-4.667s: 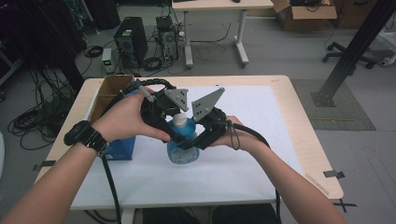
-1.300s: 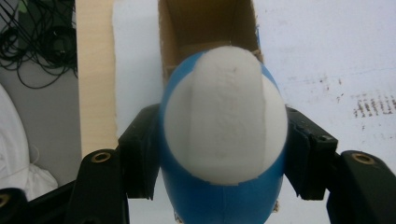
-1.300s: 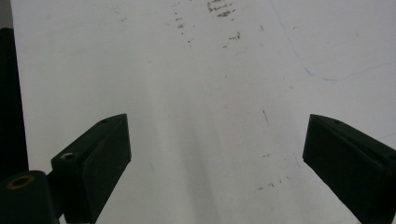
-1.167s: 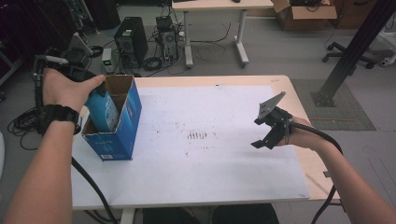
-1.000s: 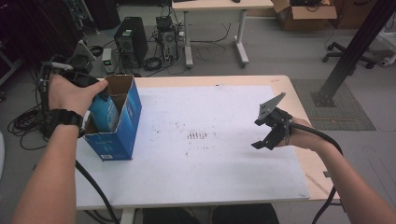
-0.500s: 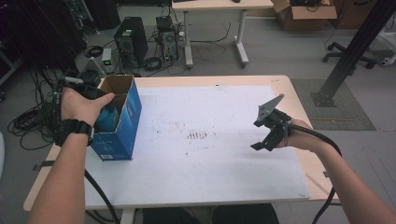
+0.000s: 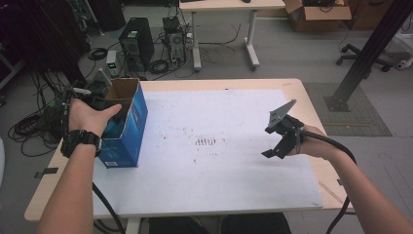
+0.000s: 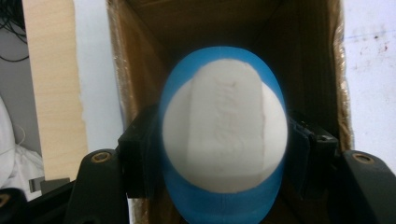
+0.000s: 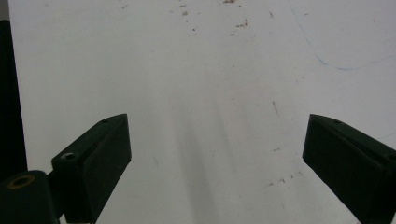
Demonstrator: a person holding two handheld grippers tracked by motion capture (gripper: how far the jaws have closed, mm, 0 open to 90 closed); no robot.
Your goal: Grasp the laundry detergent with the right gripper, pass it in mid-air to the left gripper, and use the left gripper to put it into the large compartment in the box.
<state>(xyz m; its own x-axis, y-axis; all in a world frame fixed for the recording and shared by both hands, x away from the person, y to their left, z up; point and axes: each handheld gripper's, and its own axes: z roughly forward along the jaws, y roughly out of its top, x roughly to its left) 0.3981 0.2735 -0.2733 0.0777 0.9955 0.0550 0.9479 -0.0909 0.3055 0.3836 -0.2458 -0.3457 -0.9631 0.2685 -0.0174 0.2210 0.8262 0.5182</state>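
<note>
At four o'clock on the white-covered table [image 7: 234, 195], the right gripper [image 7: 278, 146] hangs with jaws spread wide and nothing between them. Farther off, at nine o'clock, the left gripper [image 8: 219, 154] clamps a blue bottle with a white cap [image 8: 224, 140], sunk inside the open blue cardboard box [image 7: 127, 131] near the table's edge.

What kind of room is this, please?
Probably a lab or workshop. Computer towers and tangled cables sit on the floor, a cardboard box stands behind another desk, and the work table carries a stained white sheet.
</note>
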